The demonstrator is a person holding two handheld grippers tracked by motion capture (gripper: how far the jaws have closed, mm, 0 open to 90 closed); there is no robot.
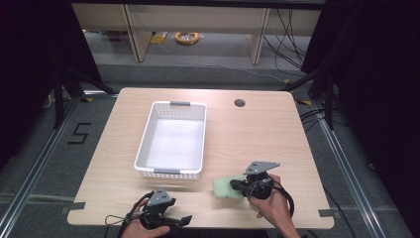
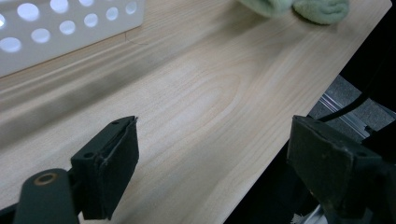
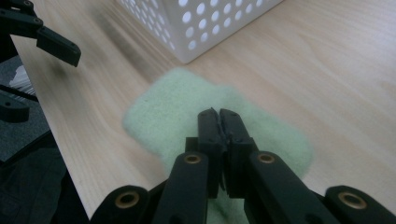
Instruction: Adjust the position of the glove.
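Two grippers are working at the table's [image 1: 257,129] near edge. The right gripper [image 3: 218,114] is pressing its jaws fully together over the green cloth [image 3: 177,102], which is lying flat just beside the basket's [image 1: 148,134] near corner; whether any fabric is pinched, I cannot tell. The left gripper [image 2: 212,154] is hovering wide open, holding nothing.

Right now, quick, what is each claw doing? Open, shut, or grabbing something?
Left gripper: open, with nothing between its jaws, over the table.
Right gripper: shut, jaws pressed together over the green cloth; whether they pinch it cannot be told.
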